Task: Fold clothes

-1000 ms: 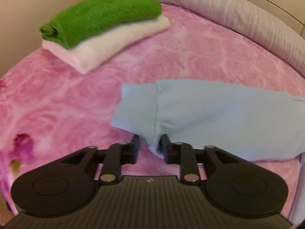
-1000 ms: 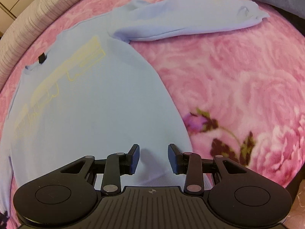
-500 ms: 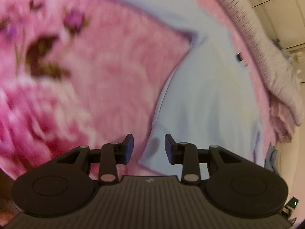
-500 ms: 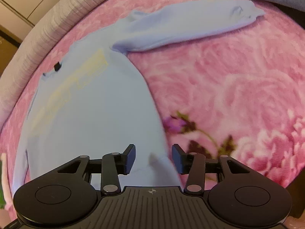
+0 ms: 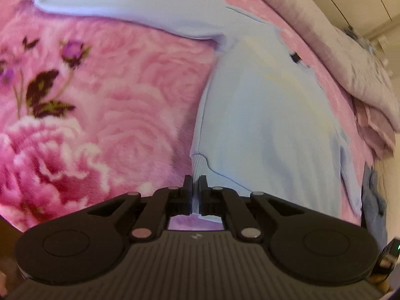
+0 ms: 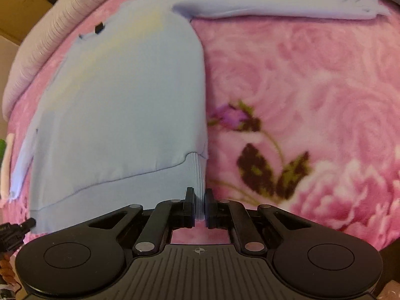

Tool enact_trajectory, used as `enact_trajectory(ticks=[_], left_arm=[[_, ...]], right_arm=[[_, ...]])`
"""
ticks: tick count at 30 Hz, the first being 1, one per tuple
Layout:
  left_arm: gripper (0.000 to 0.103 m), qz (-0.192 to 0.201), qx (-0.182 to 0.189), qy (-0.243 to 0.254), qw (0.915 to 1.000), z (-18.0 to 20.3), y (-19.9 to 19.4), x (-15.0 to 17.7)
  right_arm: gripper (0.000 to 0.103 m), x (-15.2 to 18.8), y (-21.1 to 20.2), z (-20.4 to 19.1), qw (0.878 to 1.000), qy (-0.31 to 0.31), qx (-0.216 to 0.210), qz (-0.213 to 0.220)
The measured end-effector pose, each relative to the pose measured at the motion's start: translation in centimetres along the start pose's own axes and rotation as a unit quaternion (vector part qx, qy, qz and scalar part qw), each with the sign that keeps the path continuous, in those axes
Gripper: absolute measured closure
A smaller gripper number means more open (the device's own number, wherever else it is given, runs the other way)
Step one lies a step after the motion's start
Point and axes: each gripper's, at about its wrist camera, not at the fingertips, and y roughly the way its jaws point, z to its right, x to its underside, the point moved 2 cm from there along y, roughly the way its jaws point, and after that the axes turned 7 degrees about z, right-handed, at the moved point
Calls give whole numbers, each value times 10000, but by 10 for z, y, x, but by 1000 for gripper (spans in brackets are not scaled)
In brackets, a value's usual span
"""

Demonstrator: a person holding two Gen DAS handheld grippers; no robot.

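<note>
Pale blue sweatshirt [image 6: 120, 105] flat, left gripper [image 5: 195, 190] and right gripper [image 6: 199, 201] pinching ribbed hem corners

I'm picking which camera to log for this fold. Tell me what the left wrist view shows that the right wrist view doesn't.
Only the left view: the left tongs shut on the sweater's left hem corner, and its left sleeve. Only the right view: the right tongs shut on the right hem corner, the right sleeve, and a white and green edge at far left. Both: the light blue sweater, pink floral blanket, grey bolster.
</note>
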Motion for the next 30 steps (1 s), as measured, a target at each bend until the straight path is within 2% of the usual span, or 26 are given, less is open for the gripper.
enact_trajectory(ticks=[3,6,8,9,10,13,15,18,23,27,29,30], left_arm=[[100,-149,-535,321,9979,4,15,12],[93,-243,-1147,628,9911,10,29,22],[91,-228,-1393,675,9877,19,25,22],[91,-222,-1531,688,9856,24,22,21],[91,-181,-1640,727,9836,28,18,20],[91,32,-1897,907,9776,43,3,17],[91,138,-1881,964,9773,55,1,13],[91,150,-1686,988,9806,75,10,8],[90,128,-1527,1109,9820,105,28,7],[90,112,-1513,1072,9826,118,33,11],[90,86,-1500,1020,9834,122,35,11],[90,73,-1500,1005,9835,124,36,12]], right_arm=[[98,4,3,9,9999,19,-45,-161],[97,5,19,7,9987,-33,-39,-501],[89,-2,15,10,9985,-57,-70,-542],[74,-6,9,15,9989,-21,-51,-473],[65,-10,2,21,9992,16,-32,-404],[63,-30,-19,59,9985,520,174,95],[63,-49,-33,98,9918,1089,331,582],[63,-79,-48,155,9701,1950,438,1377],[63,-129,-48,224,9323,2660,460,2408],[63,-165,-29,271,9106,3087,629,2676],[63,-178,-20,279,9082,3185,707,2623],[68,-183,-15,281,9079,3216,737,2586]])
